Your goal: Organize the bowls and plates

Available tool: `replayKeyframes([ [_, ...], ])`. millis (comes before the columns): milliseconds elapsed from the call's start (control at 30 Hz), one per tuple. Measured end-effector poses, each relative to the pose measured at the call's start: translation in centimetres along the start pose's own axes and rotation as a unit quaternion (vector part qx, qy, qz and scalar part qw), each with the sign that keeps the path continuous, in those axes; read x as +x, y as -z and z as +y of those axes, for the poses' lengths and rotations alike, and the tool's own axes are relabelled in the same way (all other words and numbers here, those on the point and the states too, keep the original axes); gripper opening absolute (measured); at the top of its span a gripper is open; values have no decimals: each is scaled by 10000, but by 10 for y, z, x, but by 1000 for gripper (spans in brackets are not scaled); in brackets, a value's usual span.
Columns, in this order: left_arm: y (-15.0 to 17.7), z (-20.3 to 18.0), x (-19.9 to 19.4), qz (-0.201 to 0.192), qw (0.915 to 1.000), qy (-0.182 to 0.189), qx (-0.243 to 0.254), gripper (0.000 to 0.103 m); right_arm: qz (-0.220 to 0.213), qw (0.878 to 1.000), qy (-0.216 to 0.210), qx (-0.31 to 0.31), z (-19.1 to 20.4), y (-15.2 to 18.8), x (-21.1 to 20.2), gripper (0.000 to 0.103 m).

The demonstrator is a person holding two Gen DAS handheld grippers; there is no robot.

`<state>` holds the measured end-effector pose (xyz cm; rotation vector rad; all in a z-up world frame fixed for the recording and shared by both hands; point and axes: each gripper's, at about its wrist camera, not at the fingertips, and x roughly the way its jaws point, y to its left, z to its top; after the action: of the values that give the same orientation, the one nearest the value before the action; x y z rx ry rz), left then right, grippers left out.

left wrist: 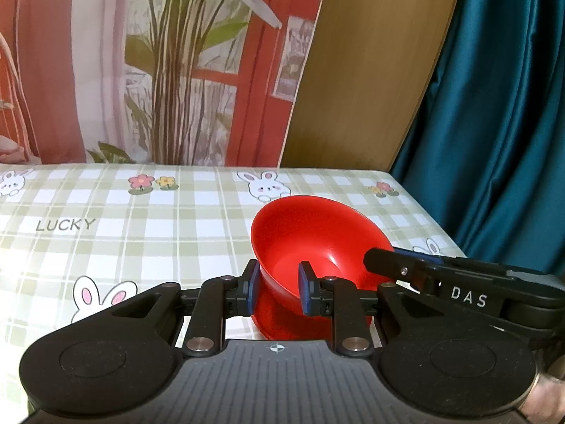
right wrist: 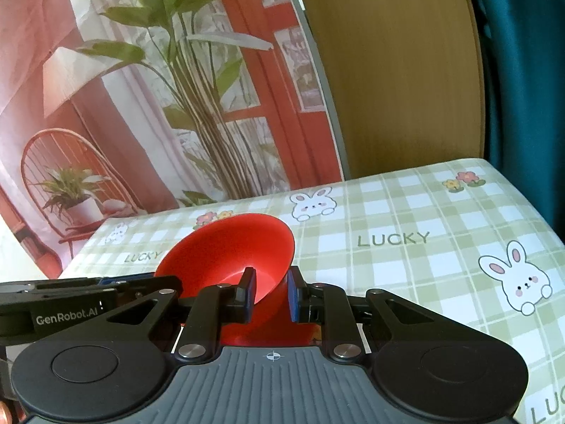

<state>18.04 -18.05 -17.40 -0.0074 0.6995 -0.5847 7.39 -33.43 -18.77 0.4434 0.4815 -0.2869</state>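
Red bowl (left wrist: 317, 243) tilted, mouth toward backdrop.

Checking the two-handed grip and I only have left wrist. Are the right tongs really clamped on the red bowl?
Observer: Yes. In right wrist the right tongs pinch the wall of the red bowl, one pad inside and one outside.
Operator: Anything on the table to the bowl's right?
Observer: Only the checked tablecloth shows there, out to the table's edge. No other dish is in that view.
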Motion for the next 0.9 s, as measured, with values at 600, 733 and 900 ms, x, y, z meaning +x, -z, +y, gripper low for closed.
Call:
replayKeyframes([
  [600, 12, -2, 16, 352, 9994, 10, 44, 25, 252, 9997, 14, 76, -11, 10, 6, 18],
  [733, 14, -2, 19, 427, 9991, 10, 39, 25, 314, 9995, 11, 83, -12, 11, 7, 22],
  [900, 14, -3, 21, 469, 9989, 0, 45, 25, 375, 9993, 23, 62, -12, 12, 9, 22],
])
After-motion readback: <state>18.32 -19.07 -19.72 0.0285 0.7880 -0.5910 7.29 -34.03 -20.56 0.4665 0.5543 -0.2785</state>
